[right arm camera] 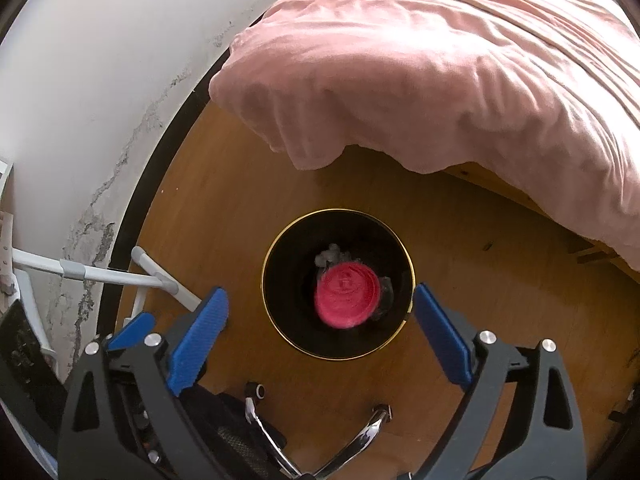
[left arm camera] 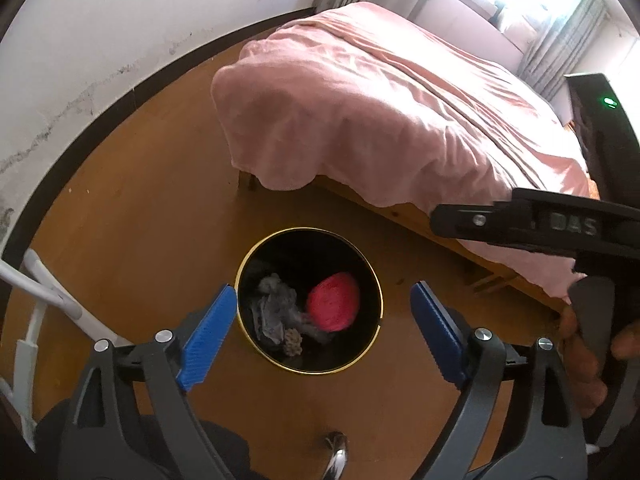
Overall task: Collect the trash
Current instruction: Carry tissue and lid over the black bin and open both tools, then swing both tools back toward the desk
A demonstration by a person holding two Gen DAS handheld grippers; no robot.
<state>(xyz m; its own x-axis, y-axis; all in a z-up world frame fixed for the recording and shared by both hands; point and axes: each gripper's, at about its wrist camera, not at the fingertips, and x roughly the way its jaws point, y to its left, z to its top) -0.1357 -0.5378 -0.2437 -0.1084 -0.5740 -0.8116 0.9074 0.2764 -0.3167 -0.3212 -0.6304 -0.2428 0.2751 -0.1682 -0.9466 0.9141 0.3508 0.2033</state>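
Observation:
A black round bin with a gold rim (left arm camera: 240, 280) stands on the wooden floor, seen from above; it also shows in the right wrist view (right arm camera: 276, 248). Inside lie a pink crumpled ball (left arm camera: 334, 306), grey crumpled paper (left arm camera: 276, 308) and a small beige scrap (left arm camera: 294, 340). In the right wrist view the pink ball (right arm camera: 347, 295) lies over the grey paper (right arm camera: 330, 256). My left gripper (left arm camera: 322, 294) is open and empty above the bin. My right gripper (right arm camera: 320, 300) is open and empty above the bin; its body shows at the right of the left wrist view (left arm camera: 520, 224).
A bed with a pink cover (left arm camera: 380, 112) stands beyond the bin, its wooden frame (left arm camera: 440, 236) close to it. A white wall with dark skirting (left arm camera: 100, 40) is on the left. A white rack (right arm camera: 100, 276) leans at the left. Chrome chair legs (right arm camera: 360, 440) are below.

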